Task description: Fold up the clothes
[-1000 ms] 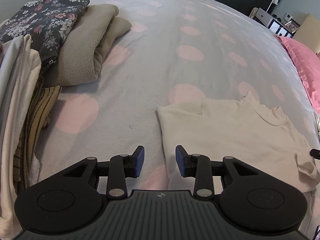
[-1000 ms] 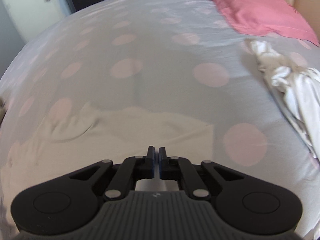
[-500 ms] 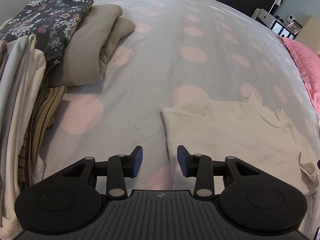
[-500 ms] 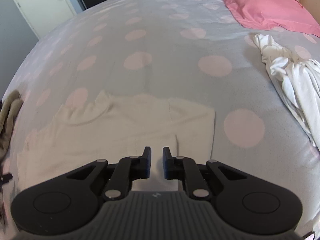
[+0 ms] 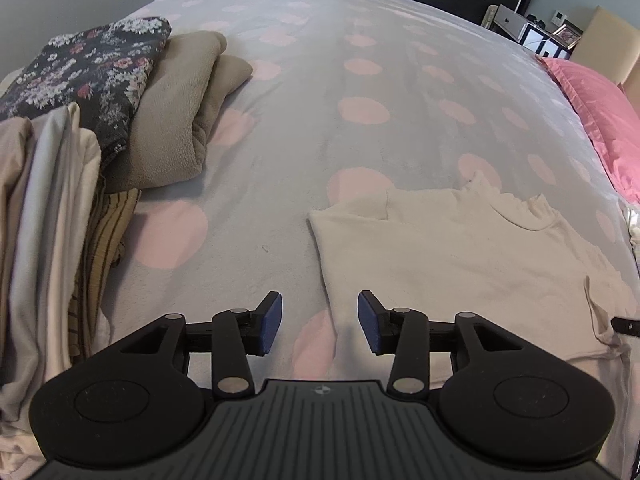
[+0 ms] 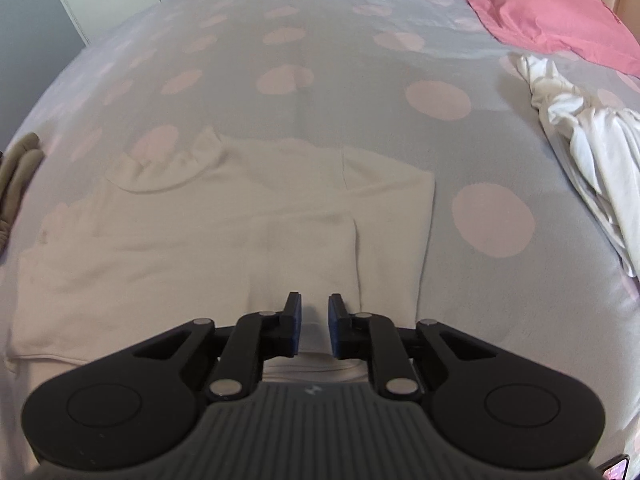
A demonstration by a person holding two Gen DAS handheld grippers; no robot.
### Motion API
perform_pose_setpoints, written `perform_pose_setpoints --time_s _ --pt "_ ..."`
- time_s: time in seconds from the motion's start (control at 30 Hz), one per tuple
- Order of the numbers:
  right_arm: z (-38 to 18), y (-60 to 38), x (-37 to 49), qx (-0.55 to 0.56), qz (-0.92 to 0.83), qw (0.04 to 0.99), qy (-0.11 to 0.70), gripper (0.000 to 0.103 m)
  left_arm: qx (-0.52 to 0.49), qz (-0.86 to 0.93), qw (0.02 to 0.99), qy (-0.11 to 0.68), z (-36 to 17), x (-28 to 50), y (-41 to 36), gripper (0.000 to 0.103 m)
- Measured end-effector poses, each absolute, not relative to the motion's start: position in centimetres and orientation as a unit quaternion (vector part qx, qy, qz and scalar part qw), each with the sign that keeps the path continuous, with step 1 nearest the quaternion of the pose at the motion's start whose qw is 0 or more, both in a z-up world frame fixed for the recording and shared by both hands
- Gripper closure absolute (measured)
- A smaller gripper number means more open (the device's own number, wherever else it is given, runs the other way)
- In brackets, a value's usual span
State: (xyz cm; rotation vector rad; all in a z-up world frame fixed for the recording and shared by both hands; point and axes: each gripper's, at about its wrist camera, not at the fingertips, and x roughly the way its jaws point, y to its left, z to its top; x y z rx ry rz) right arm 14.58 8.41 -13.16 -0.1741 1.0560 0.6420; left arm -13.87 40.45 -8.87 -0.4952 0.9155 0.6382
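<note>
Cream top (image 6: 224, 224) lies flat on the spotted bedspread (image 5: 360, 80), one sleeve side already turned in over the body. Left gripper (image 5: 319, 322) hangs wide apart over the top's edge, empty; right gripper (image 6: 314, 326) narrowly parted above the turned-in panel, gripping nothing. Likely next fold: pinch hem corners evenly, keep edges square. Only the left view shows the folded stack (image 5: 172, 100); only the right shows the crumpled white garment (image 6: 580, 152).

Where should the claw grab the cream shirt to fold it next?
Probably the cream shirt at its unfolded sleeve corner, coming in low from the near edge. That side lies flat and spread out, while the other side is already folded over.
</note>
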Motion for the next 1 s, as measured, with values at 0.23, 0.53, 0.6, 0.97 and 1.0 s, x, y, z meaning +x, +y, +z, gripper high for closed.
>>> perform_pose_setpoints --time_s 0.23,0.53,0.6,0.97,1.0 --pt "-11.5 7.1 12.5 -0.093 0.308 0.801 0.505 0.077 -0.213 0.264 0.824 0.454 -8.2 -15.9 37.6 0.056" --pt "-12.3 2.9 8.5 -0.159 0.309 0.764 0.544 0.069 -0.191 0.224 0.798 0.526 -11.1 -19.8 33.4 0.055" --pt "-13.0 1.7 7.5 -0.18 0.302 0.757 0.551 0.069 -0.188 0.218 0.79 0.542 -11.8 -20.8 32.5 0.055" --pt "-16.1 -4.4 2.9 -0.243 0.279 0.722 0.584 0.055 -0.144 0.187 0.753 0.614 -14.1 -24.7 27.7 0.052" --pt "-16.3 -4.8 2.5 -0.247 0.278 0.72 0.586 0.053 -0.132 0.186 0.752 0.619 -14.2 -24.8 27.1 0.051"
